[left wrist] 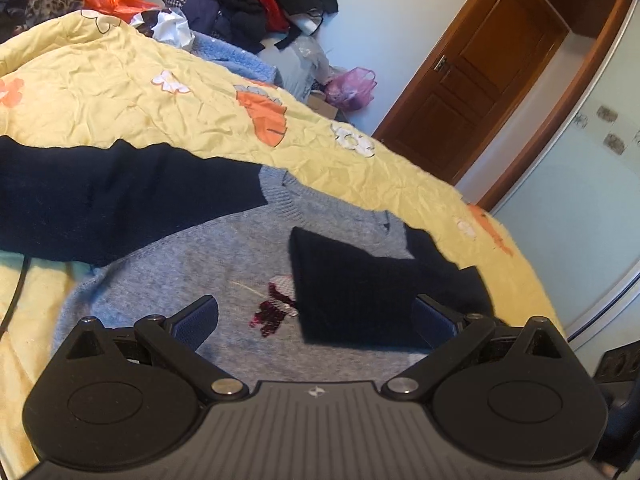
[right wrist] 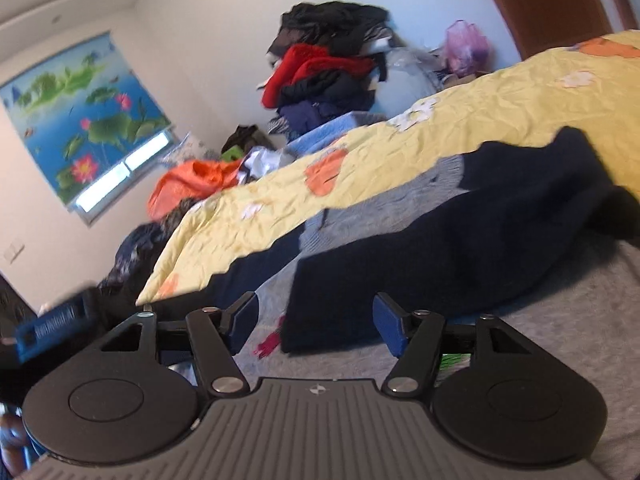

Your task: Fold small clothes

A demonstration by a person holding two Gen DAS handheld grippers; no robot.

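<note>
Both hand-held grippers, left (left wrist: pixel 316 322) and right (right wrist: pixel 314 326), hung open and empty over the grey sweater (left wrist: pixel 224 264) spread on the bed (left wrist: pixel 132 108). One navy sleeve (left wrist: pixel 352 300) lay folded across its chest; the other sleeve (left wrist: pixel 116 196), apparently unfolded, probably needed gripping next.

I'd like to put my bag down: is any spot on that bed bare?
Yes: the yellow quilt lies bare beyond the sweater, up to the clothes pile. Crowded: the pile, and the near edge where both open grippers hover over the sweater.
</note>
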